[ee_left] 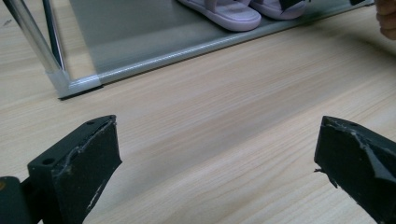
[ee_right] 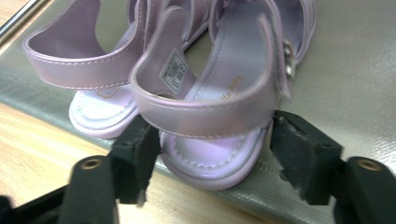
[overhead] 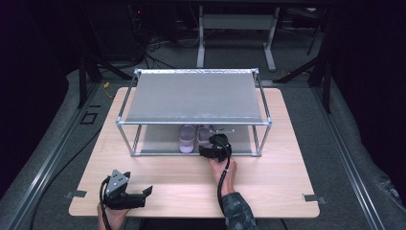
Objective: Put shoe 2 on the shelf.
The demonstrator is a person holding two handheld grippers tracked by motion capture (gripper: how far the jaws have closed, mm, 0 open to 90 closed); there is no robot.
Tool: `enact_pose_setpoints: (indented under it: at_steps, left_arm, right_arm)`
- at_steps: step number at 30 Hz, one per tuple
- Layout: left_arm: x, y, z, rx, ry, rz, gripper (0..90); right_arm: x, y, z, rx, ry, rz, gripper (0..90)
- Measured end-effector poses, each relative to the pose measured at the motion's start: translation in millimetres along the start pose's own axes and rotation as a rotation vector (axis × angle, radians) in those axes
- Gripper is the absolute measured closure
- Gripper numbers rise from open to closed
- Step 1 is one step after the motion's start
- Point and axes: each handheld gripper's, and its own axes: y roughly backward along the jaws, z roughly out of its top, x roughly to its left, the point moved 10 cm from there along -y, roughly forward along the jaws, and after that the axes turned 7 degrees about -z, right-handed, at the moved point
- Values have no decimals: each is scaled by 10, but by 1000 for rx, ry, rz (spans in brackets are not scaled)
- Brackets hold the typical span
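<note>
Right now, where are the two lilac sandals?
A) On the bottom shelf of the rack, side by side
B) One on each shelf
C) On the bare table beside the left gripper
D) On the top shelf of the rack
A: the lilac sandals sit side by side on the bottom shelf of the rack, with the right gripper straddling the heel of one.
</note>
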Motion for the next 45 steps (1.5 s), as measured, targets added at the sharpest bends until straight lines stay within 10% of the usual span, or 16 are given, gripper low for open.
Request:
enact_pose_setpoints:
  at_steps: [21, 23, 25, 28, 29, 36, 45]
  left_arm:
    - [102, 48, 80, 20, -27, 33, 0]
    - [112, 48, 77, 24, -27, 36, 0]
    - [118, 45, 71, 28, -24, 35, 0]
    - [127, 44, 63, 32, -25, 37, 0]
    - [133, 44, 60, 34, -27, 40, 0]
    - [231, 96, 11, 35, -2, 57, 0]
    - [315, 16, -137, 63, 26, 75, 0]
  right_arm:
    - [-138, 628, -147, -3, 99, 50, 94]
    - [-250, 749, -211, -5, 104, -15, 72]
    - [-271, 896, -275, -28, 100, 62, 63]
    - [-432, 1099, -374, -43, 112, -34, 40]
    - [-437, 1164, -400, -62, 111, 10, 37]
    - [-776, 1571, -763, -79, 99, -114, 24]
    - [-1246, 1601, -1252, -41, 18, -205, 0]
